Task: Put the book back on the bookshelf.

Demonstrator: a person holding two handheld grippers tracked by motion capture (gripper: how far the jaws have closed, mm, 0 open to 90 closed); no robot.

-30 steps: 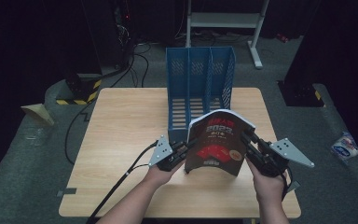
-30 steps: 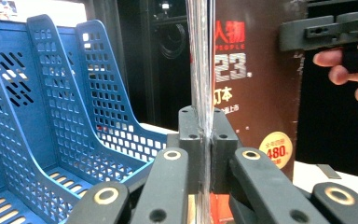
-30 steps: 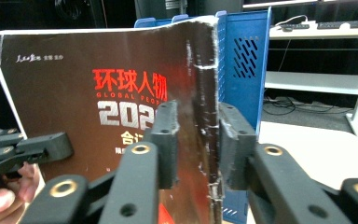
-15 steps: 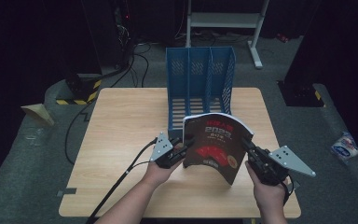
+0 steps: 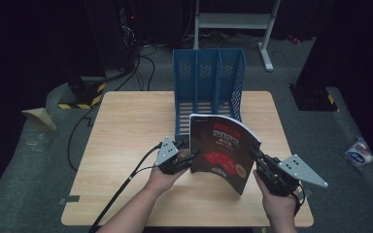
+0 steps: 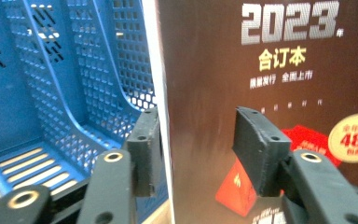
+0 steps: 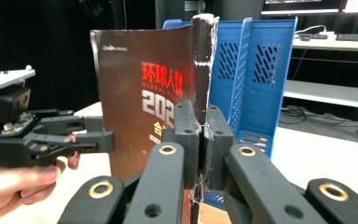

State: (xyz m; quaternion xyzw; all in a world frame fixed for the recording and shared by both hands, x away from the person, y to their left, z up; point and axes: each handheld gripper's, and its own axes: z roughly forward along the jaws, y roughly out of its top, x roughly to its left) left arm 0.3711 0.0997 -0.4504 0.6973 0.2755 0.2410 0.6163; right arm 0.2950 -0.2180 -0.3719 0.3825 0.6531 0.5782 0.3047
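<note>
Book: dark brown softcover volume with red and white cover lettering (image 5: pixel 223 150), standing upright on its lower edge on the pale wooden table (image 5: pixel 126 126), centre-right of the high view, just in front of the blue perforated plastic three-slot file holder (image 5: pixel 206 85). Cover bows slightly.

Right gripper (image 5: pixel 262 162): lower right of the high view, at the book's right edge. In the right gripper view its two black pads (image 7: pixel 214 140) are pressed together on the worn edge of the book (image 7: pixel 144 93), which rises straight up between them. Firm clamp, no gap visible.

Left gripper (image 5: pixel 192 158): lower centre of the high view, at the book's left edge. Jaws have just been opening. In the left gripper view one pad (image 6: pixel 144 144) sits behind the book's pale edge, the other (image 6: pixel 256 149) in front of the cover (image 6: pixel 242 84); a clear gap shows on the cover side, so the pads no longer squeeze the book though its edge is between them.

File holder (image 6: pixel 60 93) occupies the left half of the left gripper view, slots bare.
</note>
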